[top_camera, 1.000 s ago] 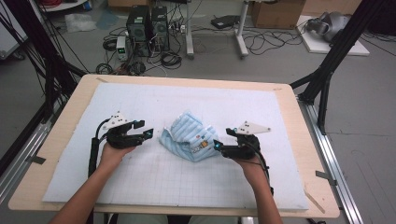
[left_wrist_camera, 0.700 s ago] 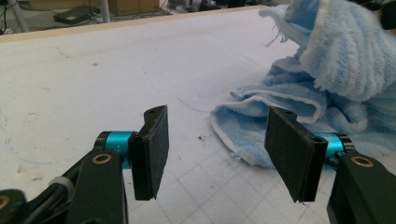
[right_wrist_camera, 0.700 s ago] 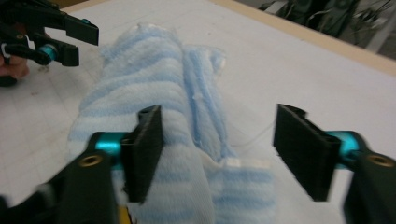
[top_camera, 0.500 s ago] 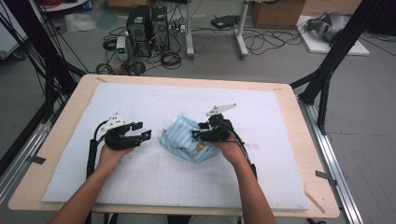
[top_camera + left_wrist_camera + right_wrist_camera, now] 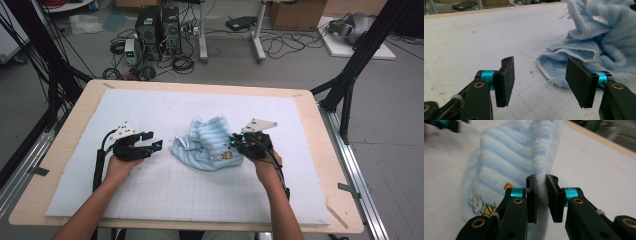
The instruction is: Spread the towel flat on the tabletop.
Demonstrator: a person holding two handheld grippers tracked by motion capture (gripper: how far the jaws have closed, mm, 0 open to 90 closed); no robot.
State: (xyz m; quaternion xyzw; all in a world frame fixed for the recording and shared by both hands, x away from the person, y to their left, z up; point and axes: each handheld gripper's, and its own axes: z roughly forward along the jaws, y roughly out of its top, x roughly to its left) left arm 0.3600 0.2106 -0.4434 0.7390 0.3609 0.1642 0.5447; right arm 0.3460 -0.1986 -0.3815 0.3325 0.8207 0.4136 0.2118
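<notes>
Cloth: a crumpled light-blue striped terry towel with a small cartoon print (image 5: pixel 209 144) lies at the centre of the white gridded foam mat (image 5: pixel 165 190), heaped, with its right edge lifted.
Right gripper: the right gripper (image 5: pixel 541 195) sits at 3 o'clock of the towel; its jaws have just been closing and now pinch a raised fold of the towel's edge between the pads.
Left gripper: the left gripper (image 5: pixel 540 80) rests at 9 o'clock of the towel, near it but apart; its jaws stand spread with nothing between them, aimed at the towel's hemmed corner.
Support: the mat covers a pale wooden tabletop (image 5: pixel 75 115), whose bare border shows on all sides.
Obstructions: nothing lies on the mat between either gripper and the towel.
Surroundings: at 12 o'clock, beyond the table, two black computer towers (image 5: pixel 159 26) stand on the floor among tangled black cables (image 5: pixel 280 47); black frame struts (image 5: pixel 350 75) rise at 2 o'clock, and more at 10 o'clock.
</notes>
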